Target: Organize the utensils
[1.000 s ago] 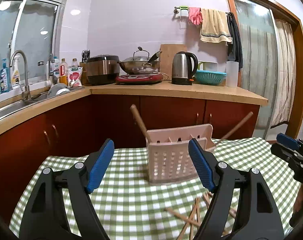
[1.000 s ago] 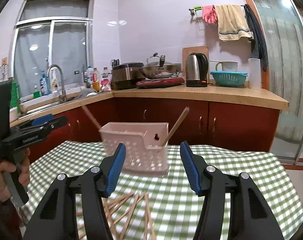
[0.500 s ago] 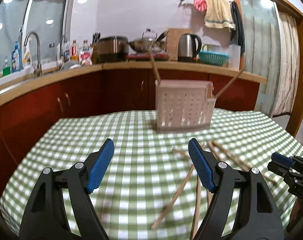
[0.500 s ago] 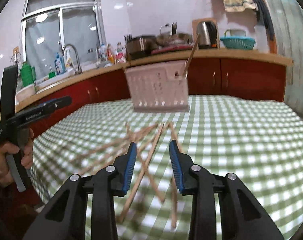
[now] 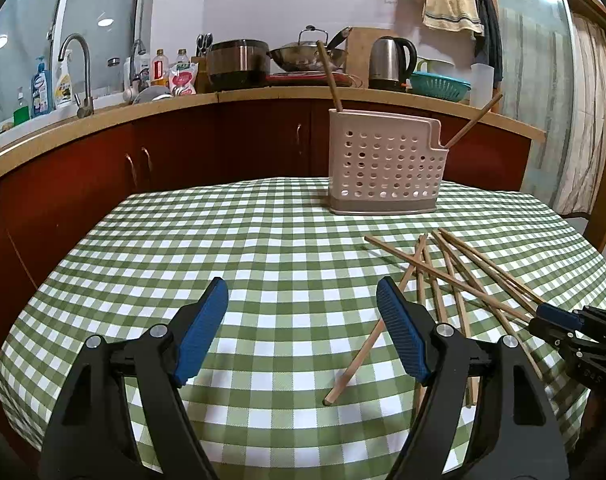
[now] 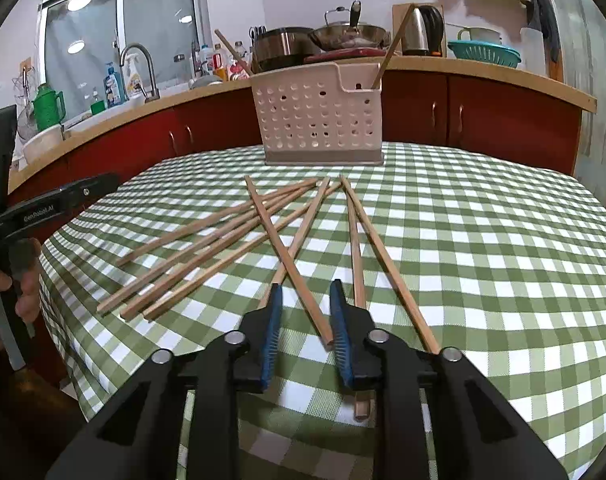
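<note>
Several wooden chopsticks (image 6: 239, 232) lie scattered on the green checked tablecloth (image 6: 483, 248); they also show in the left wrist view (image 5: 447, 276). A pink perforated utensil holder (image 6: 319, 116) stands behind them with two chopsticks upright in it, also seen in the left wrist view (image 5: 385, 164). My right gripper (image 6: 305, 296) is low over the cloth, jaws narrowly open around the near end of one chopstick (image 6: 291, 268), not clamped on it. My left gripper (image 5: 303, 304) is wide open and empty above the cloth, left of the chopsticks.
A kitchen counter (image 5: 263, 94) with sink, pots and a kettle (image 5: 391, 62) runs behind the table. The table's front edge is close under both grippers. The right gripper shows at the right edge of the left wrist view (image 5: 559, 324).
Both grippers have dropped lower and pulled back from the holder. The right gripper's jaws have narrowed from wide open and now straddle a chopstick end.
</note>
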The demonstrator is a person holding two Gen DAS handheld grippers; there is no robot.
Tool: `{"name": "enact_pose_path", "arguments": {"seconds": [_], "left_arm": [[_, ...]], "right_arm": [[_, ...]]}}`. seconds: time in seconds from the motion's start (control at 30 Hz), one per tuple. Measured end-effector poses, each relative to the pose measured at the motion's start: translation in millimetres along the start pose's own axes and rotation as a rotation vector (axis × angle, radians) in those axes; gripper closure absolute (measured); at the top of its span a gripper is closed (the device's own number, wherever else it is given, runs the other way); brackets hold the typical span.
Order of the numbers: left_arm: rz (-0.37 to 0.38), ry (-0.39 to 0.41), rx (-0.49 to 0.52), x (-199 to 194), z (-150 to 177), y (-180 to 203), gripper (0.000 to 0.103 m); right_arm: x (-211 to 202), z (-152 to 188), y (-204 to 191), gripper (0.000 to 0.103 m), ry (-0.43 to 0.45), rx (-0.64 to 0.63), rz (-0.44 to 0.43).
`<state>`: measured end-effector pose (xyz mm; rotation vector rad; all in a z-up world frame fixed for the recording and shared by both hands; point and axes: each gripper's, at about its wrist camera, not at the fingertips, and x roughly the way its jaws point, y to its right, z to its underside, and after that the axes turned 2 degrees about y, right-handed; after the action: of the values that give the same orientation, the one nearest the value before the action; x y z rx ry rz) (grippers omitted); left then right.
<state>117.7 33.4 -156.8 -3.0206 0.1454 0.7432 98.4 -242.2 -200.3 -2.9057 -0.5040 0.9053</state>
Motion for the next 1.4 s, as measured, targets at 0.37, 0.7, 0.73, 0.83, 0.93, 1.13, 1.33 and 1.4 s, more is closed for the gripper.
{"name": "enact_pose_path", "arguments": {"seconds": [0.37, 0.7, 0.73, 0.83, 0.93, 1.13, 1.33, 1.4], "left_arm": [[0.004, -0.025, 0.006, 5.3, 8.0, 0.1, 0.028], [0.028, -0.084, 0.041, 13.3, 23.8, 6.3, 0.037], [0.032, -0.089, 0.043, 14.5, 24.4, 6.9, 0.038], [0.054, -0.116, 0.060, 18.0, 29.8, 10.6, 0.046], [0.075, -0.160, 0.076, 23.5, 36.0, 14.3, 0.056], [0.099, -0.210, 0.101, 29.3, 45.8, 17.8, 0.070], [0.105, -0.209, 0.117, 28.5, 48.3, 17.2, 0.084], [0.111, -0.212, 0.124, 27.9, 48.3, 18.1, 0.087]], "right_arm": [[1.0, 8.3, -1.8, 0.093, -0.017, -0.011, 0.007], [-3.2, 6.9, -5.8, 0.096, 0.006, -0.022, 0.009], [-3.6, 6.9, -6.2, 0.096, 0.008, -0.022, 0.007], [-4.4, 5.3, -7.9, 0.096, 0.013, -0.031, 0.009], [-6.6, 4.2, -9.2, 0.096, 0.023, -0.033, 0.009], [-7.7, 2.2, -10.4, 0.096, 0.030, -0.033, 0.006], [-9.5, 0.7, -10.5, 0.096, 0.037, -0.029, 0.006], [-10.1, 0.5, -10.6, 0.096, 0.039, -0.028, 0.005]]}}
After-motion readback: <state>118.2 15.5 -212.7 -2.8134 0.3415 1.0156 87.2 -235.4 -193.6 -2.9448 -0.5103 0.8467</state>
